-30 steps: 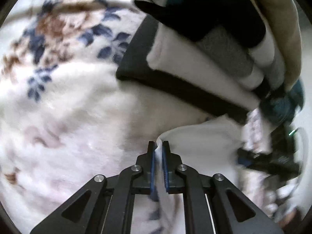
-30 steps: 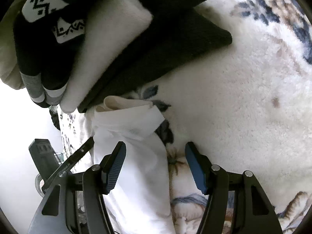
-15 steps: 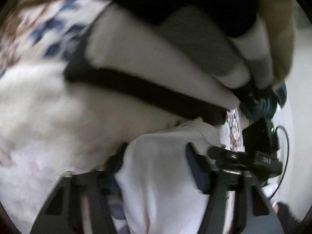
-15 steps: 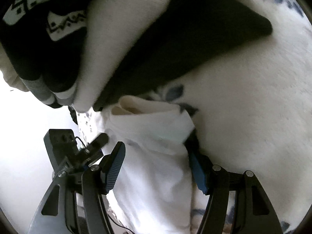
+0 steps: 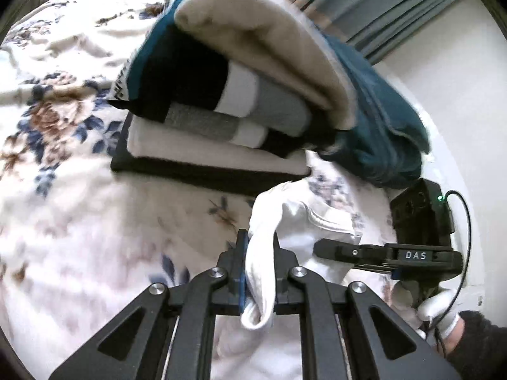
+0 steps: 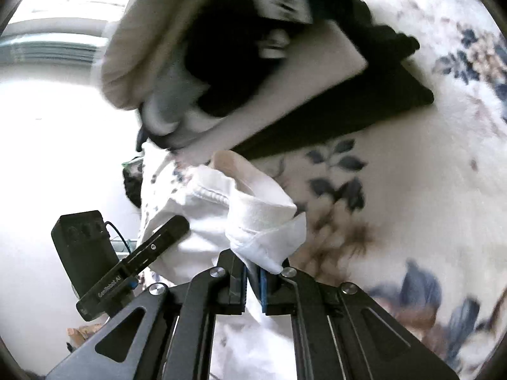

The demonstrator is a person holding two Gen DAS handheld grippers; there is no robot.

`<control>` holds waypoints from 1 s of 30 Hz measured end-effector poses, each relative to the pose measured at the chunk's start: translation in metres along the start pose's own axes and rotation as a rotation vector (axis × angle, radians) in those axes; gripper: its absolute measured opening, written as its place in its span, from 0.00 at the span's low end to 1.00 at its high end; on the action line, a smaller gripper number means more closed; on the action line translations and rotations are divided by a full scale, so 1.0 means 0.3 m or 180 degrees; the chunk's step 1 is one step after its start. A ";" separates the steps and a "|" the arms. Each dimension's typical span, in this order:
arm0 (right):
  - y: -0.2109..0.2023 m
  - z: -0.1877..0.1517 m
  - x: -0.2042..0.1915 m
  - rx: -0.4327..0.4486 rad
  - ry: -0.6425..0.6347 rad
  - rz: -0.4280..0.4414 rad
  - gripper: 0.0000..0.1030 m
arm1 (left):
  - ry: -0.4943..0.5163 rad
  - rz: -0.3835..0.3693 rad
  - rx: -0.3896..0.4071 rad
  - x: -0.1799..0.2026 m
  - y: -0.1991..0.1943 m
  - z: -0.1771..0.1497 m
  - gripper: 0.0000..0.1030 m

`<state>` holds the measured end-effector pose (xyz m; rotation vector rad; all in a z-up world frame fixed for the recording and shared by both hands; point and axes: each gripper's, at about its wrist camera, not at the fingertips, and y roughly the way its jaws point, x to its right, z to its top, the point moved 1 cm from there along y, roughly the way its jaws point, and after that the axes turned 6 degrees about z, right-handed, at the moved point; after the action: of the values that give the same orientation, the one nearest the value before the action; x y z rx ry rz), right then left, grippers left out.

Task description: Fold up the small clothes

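From the left wrist camera, the left gripper (image 5: 259, 272) has its two black fingers pressed onto a bunched fold of the small white cotton garment (image 5: 285, 221), and the cloth fills the narrow gap between the blue pads. The garment lies crumpled on the fluffy cream blanket with blue and brown flowers (image 5: 79, 190), just in front of a stack of folded clothes (image 5: 240, 101). That stack shows a flat black piece at the bottom, a pale folded piece above it, grey, white and black striped pieces in the middle, and a cream knit and a teal cloth on top. To the right, the right gripper (image 5: 329, 248) reaches across the garment's far side, its black body marked "DAS"; the white-gloved hand (image 5: 437, 313) holding it appears at the lower right. Grey striped curtains (image 5: 380, 9) hang behind.

From the right wrist camera, the right gripper (image 6: 252, 280) is pinched on a corner of the same white garment (image 6: 263, 218), whose hemmed edge rises in a loose fold above the fingers. The left gripper (image 6: 177, 226) slants in from the lower left and lies against the cloth. The stack of folded clothes (image 6: 285, 72) sits just beyond, blurred, on the flowered blanket (image 6: 412, 174).
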<state>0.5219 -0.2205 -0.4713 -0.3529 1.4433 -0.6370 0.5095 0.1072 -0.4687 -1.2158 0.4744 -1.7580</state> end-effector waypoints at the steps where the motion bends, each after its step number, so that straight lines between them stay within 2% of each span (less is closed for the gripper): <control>1: -0.016 -0.030 -0.025 0.0013 -0.0030 0.0012 0.06 | 0.0016 -0.0027 -0.0001 0.017 -0.025 -0.025 0.08; 4: -0.069 -0.168 -0.090 0.0024 -0.0099 0.0026 0.06 | -0.0024 -0.0077 -0.0038 0.026 -0.133 -0.134 0.08; 7: -0.121 -0.329 -0.126 -0.0029 -0.0234 -0.0091 0.06 | -0.0023 -0.0003 -0.0216 0.132 -0.098 -0.270 0.14; 8: -0.129 -0.400 -0.129 -0.0111 -0.0274 -0.0150 0.07 | -0.0062 0.0013 -0.0293 0.146 -0.107 -0.330 0.20; 9: -0.134 -0.473 -0.123 -0.0230 -0.0300 -0.0197 0.10 | -0.0071 0.0052 -0.0354 0.161 -0.108 -0.375 0.37; 10: -0.143 -0.526 -0.108 -0.0333 -0.0315 -0.0258 0.23 | -0.0086 0.0099 -0.0437 0.151 -0.130 -0.436 0.53; 11: -0.149 -0.587 -0.089 -0.0439 -0.0297 -0.0347 0.32 | -0.0153 0.0102 -0.0500 0.131 -0.155 -0.494 0.58; 13: -0.173 -0.690 -0.056 -0.0525 -0.0226 -0.0392 0.65 | -0.0372 0.0146 -0.0648 0.074 -0.179 -0.582 0.59; 15: -0.214 -0.775 0.008 -0.0530 0.0104 -0.0363 0.69 | -0.0620 0.0207 -0.0745 0.011 -0.215 -0.645 0.59; 19: -0.294 -0.844 0.105 -0.0274 0.0676 -0.0263 0.69 | -0.1085 0.0214 -0.0737 -0.063 -0.246 -0.665 0.59; 21: -0.311 -0.851 0.144 -0.0104 0.0941 -0.0125 0.69 | -0.1122 0.0144 -0.0739 -0.056 -0.223 -0.640 0.59; 24: -0.284 -0.817 0.171 0.0022 0.1057 -0.0092 0.69 | -0.1061 0.0134 -0.0879 -0.022 -0.119 -0.590 0.59; 26: -0.239 -0.772 0.173 0.0018 0.1059 -0.0123 0.69 | -0.0959 0.0265 -0.0985 0.014 -0.051 -0.558 0.59; 28: -0.196 -0.745 0.176 -0.0014 0.1053 -0.0182 0.69 | -0.0750 0.0296 -0.1043 0.064 0.000 -0.542 0.59; 29: -0.172 -0.742 0.171 -0.0096 0.1002 -0.0267 0.69 | -0.0584 0.0403 -0.1101 0.091 0.025 -0.544 0.59; 30: -0.147 -0.754 0.165 -0.0214 0.0893 -0.0561 0.69 | -0.0434 0.0498 -0.1160 0.113 0.048 -0.554 0.59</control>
<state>0.2917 -0.2509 -0.5116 -0.4608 1.7167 -0.8058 0.3666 0.0418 -0.5343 -1.4963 0.8113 -1.4842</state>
